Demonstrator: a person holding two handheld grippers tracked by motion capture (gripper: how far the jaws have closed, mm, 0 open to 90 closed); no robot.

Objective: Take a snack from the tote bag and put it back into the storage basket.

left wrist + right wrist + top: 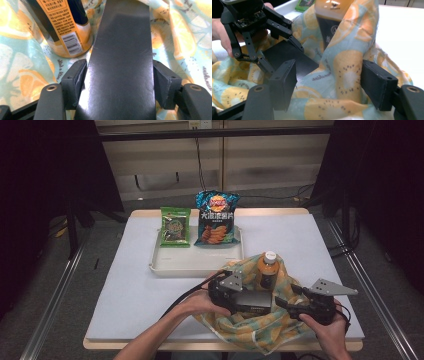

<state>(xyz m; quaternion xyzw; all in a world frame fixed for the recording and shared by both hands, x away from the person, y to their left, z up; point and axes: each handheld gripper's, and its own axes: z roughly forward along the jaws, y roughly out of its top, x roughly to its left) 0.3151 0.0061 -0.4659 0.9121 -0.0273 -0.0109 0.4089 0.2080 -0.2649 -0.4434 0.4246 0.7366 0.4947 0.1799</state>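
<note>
Risk is gathering around the black box (pixel 120 62), which the left gripper (pixel 120 80) is clamping between its pads over the fruit-print cloth bag (pixel 250 320) at the table's near right. Right gripper (pixel 329 87) is holding its jaws apart around a bag fold, not visibly pinching. Lowering carelessly, the box is threatening to topple the orange bottle (pixel 267 270) standing just beside it.

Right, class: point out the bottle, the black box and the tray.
bottle (pixel 267 270), high view, on its orange body below the white cap.
black box (pixel 120 67), left gripper view, on its glossy top face between the jaws.
tray (pixel 192 265), high view, on its bare white floor near the front rim.
</note>
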